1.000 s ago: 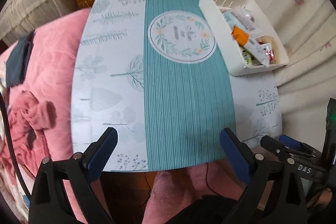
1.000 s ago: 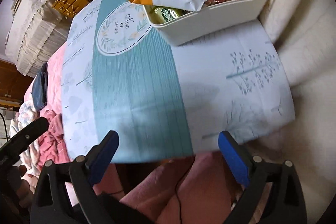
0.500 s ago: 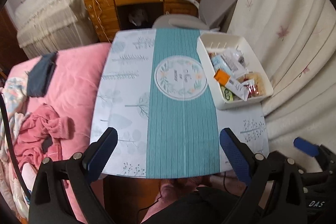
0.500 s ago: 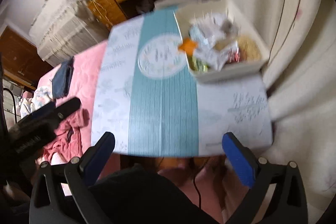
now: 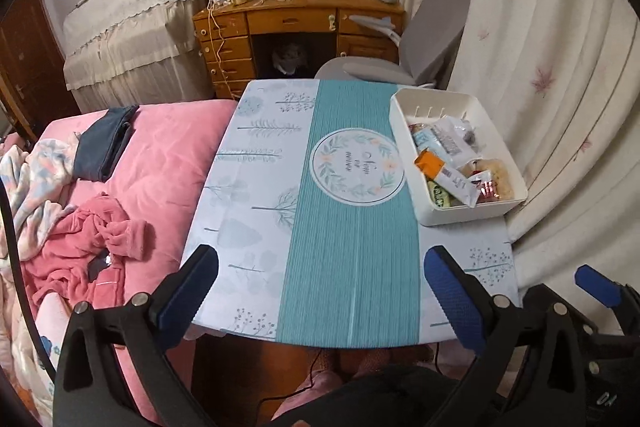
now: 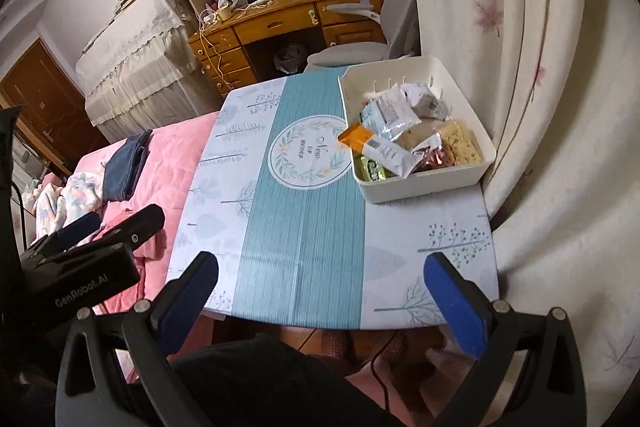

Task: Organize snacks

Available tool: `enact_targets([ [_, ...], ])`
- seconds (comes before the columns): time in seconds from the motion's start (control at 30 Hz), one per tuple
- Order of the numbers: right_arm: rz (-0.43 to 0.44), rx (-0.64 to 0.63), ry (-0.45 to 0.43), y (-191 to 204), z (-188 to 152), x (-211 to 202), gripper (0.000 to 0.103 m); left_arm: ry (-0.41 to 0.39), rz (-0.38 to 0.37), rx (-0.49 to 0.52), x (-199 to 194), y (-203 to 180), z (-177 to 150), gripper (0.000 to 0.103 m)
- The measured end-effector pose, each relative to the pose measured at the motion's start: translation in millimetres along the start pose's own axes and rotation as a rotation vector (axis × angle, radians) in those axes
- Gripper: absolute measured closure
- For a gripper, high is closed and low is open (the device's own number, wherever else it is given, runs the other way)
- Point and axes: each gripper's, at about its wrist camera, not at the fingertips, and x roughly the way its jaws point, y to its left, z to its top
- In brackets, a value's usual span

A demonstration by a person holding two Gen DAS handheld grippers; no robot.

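Your left claw [image 5: 320,287] and right claw [image 6: 320,287] both gape wide (nothing between them) above the counter [image 5: 352,267], well short of the snack bin [image 5: 460,215].

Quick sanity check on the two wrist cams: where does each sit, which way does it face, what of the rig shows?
Left wrist: on the left gripper, raised, angled down at the table; own open jaws frame the bottom, right gripper at lower right.
Right wrist: on the right gripper, same downward tilt, nearer the curtain; open empty jaws, left gripper at lower left.
Shared: table, white snack bin, desk, pink bed.
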Motion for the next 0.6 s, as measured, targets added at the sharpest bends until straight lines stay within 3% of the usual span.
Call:
enact_targets([
  [0.6,-0.017,-0.023,0.011,-3,-6,4,0.000,-0.017,0.011,0.022,-2,-17,-3,0.001],
])
